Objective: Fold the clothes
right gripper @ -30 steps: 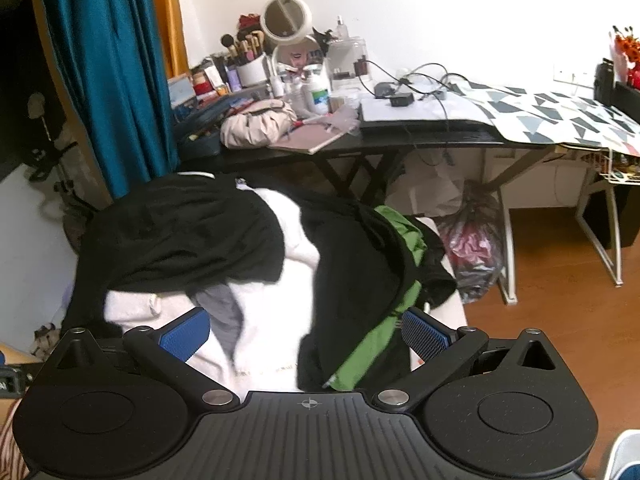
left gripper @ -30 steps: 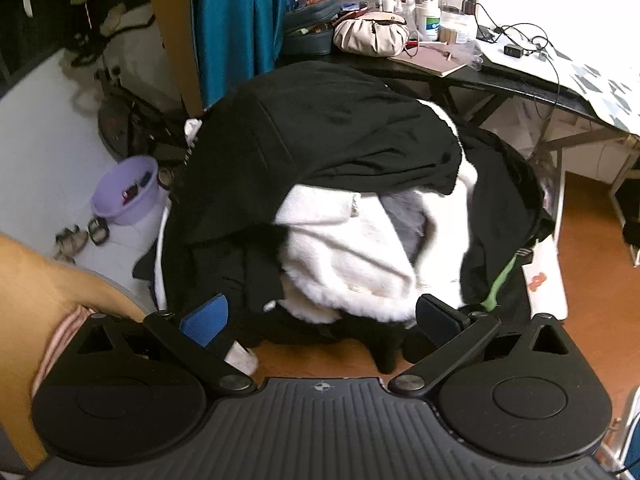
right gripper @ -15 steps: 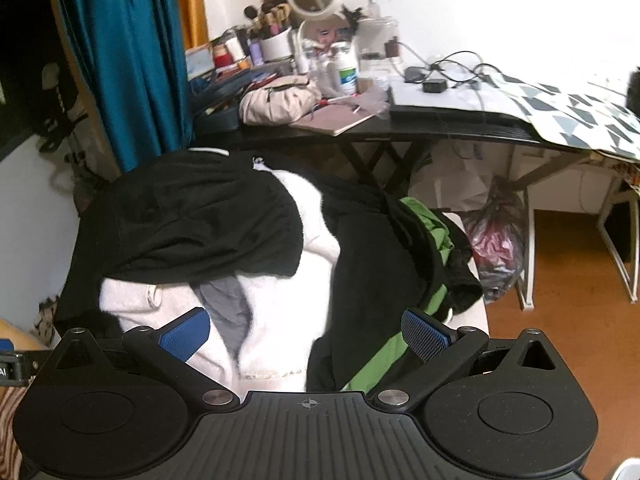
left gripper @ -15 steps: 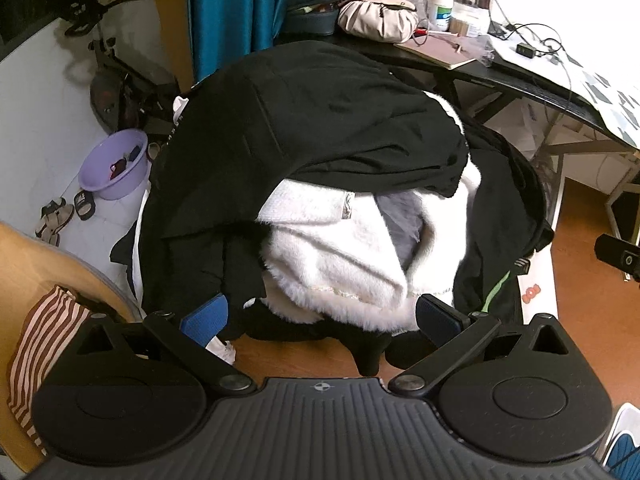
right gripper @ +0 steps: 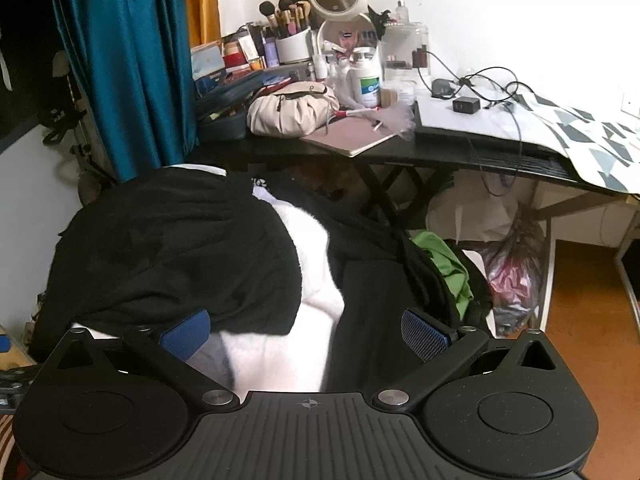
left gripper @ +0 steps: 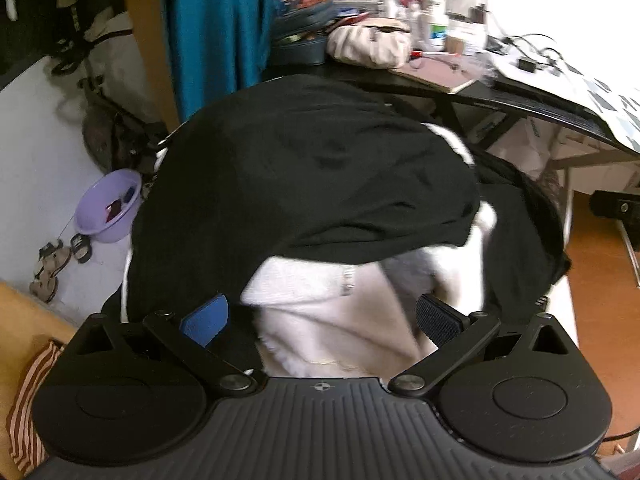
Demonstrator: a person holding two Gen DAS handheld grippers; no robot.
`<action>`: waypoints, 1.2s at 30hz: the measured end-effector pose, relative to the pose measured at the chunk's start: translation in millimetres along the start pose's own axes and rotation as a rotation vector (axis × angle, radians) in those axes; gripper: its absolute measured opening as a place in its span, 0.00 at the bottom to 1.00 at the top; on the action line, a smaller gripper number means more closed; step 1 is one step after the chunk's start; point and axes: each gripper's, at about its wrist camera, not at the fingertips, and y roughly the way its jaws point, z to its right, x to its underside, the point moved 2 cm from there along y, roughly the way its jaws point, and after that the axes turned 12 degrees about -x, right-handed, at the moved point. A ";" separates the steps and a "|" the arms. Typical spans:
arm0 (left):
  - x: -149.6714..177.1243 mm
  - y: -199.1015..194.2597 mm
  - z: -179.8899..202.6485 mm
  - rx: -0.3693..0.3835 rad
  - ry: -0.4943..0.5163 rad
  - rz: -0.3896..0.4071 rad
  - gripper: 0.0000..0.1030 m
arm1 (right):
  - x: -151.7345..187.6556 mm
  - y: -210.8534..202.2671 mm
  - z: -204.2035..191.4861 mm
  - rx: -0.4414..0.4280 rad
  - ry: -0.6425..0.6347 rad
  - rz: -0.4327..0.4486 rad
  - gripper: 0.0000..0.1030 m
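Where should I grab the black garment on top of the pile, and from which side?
Take the black garment by its loose front hem, where it overhangs the white fleece. Come from the near side with the left tool, open and already closest. That edge hangs free, so one finger can likely slip beneath it.

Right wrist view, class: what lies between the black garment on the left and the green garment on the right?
In the right wrist view, a white fleece garment and another dark garment lie between the black garment and the green garment.
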 end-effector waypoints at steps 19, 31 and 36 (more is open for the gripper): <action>54.3 88.6 -103.8 -0.106 -0.030 -0.122 0.99 | 28.4 144.2 -173.1 -0.098 -0.605 -0.072 0.99; 73.8 141.5 -140.5 -0.089 0.099 -0.140 0.99 | 10.8 169.9 -235.7 -0.236 -0.594 -0.034 0.25; 71.7 161.5 -143.3 -0.061 0.115 -0.124 0.99 | -25.9 163.0 -237.5 -0.300 -0.373 0.068 0.07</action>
